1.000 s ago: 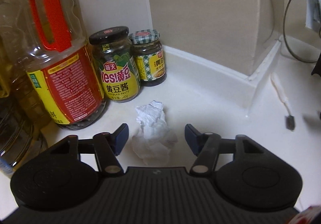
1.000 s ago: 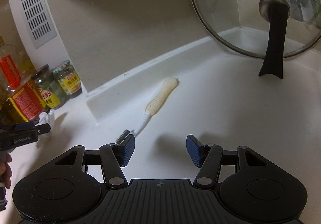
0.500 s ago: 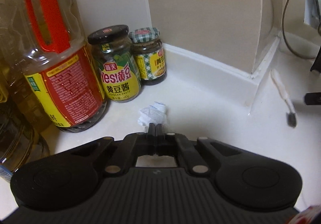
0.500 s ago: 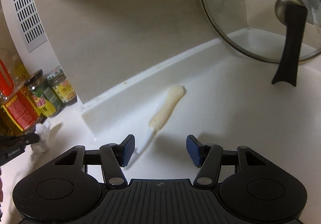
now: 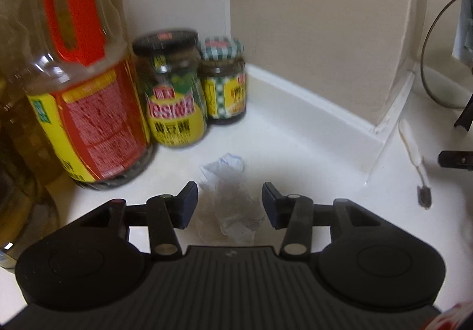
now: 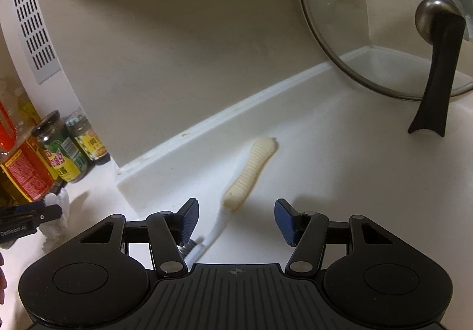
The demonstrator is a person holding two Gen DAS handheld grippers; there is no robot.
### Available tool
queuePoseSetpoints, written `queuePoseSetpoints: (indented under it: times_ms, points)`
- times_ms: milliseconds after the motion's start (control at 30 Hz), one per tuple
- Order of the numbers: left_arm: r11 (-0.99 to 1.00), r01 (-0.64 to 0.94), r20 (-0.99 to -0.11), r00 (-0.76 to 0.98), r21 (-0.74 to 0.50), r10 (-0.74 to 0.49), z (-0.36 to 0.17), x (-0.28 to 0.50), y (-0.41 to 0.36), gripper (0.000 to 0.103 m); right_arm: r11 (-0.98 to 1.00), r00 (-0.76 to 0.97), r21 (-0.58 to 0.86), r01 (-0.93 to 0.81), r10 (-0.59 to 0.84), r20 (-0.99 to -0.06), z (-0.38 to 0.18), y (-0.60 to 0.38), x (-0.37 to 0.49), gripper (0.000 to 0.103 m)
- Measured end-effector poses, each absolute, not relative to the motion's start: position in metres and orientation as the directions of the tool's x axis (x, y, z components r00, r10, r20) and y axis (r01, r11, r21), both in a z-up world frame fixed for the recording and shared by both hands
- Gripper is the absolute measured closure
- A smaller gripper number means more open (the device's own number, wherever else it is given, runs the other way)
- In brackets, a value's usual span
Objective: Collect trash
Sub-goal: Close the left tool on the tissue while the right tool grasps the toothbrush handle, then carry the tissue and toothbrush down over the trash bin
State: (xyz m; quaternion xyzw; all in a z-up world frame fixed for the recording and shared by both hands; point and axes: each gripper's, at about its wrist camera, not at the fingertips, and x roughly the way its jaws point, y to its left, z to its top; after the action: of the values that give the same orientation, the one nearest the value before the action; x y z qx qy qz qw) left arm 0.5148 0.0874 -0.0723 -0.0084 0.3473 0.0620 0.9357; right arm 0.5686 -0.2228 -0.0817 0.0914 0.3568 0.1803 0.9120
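Note:
A crumpled white paper [image 5: 224, 173] lies on the white counter in front of the jars. My left gripper [image 5: 229, 195] straddles it; its jaws are opening, and the pads stand clear of the paper on both sides. The right wrist view shows the same paper [image 6: 57, 211] at far left beside the left gripper's fingers [image 6: 44, 211]. My right gripper [image 6: 236, 208] is open over a cream-handled toothbrush [image 6: 251, 170]. Its neck runs between the fingers, and its bristle head sits under the left finger. In the left wrist view the toothbrush [image 5: 412, 149] lies at far right.
A big oil bottle [image 5: 88, 111] and two sauce jars [image 5: 174, 99] [image 5: 224, 84] stand close behind the paper. A raised white ledge [image 5: 325, 111] runs along the beige wall. A glass pan lid [image 6: 369, 34] with a black handle [image 6: 437, 78] leans at the back right.
The left gripper went from open to fully shut over the paper, then opened again around it. The right gripper moved forward over the toothbrush, whose head now lies under its left finger.

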Motion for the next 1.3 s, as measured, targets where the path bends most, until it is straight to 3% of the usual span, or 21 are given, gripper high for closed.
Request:
queuePoseSetpoints:
  times_ms: [33, 200, 667, 833, 1100, 1300]
  points:
    - [0.991, -0.126, -0.663, 0.740, 0.035, 0.117, -0.076, 0.517, 0.088, 0.059, 0.919, 0.682, 0.297, -0.260, 0.393, -0.617, -0.083, -0.224, 0.569, 0.045]
    - [0.991, -0.131, -0.654, 0.747, 0.033, 0.121, -0.072, 0.509, 0.084, 0.079, 0.917, 0.681, 0.307, -0.255, 0.396, -0.616, -0.086, -0.228, 0.574, 0.045]
    - [0.990, -0.120, -0.607, 0.793, -0.074, 0.051, -0.037, 0.451, 0.057, 0.080, 0.948, 0.702, 0.168, -0.269, 0.313, -0.639, -0.106, -0.185, 0.600, 0.046]
    - [0.986, -0.136, -0.611, 0.790, -0.094, 0.050, -0.039, 0.439, 0.054, 0.080, 0.949, 0.720, 0.051, -0.311, 0.271, -0.639, -0.109, -0.170, 0.599, 0.070]
    - [0.985, -0.123, -0.625, 0.780, -0.118, 0.023, -0.043, 0.420, 0.042, 0.080, 0.943, 0.702, 0.082, -0.322, 0.296, -0.648, -0.108, -0.197, 0.577, 0.082]
    - [0.985, -0.101, -0.633, 0.774, -0.139, -0.010, -0.045, 0.407, 0.022, 0.080, 0.939, 0.677, 0.144, -0.311, 0.326, -0.660, -0.099, -0.224, 0.548, 0.082]
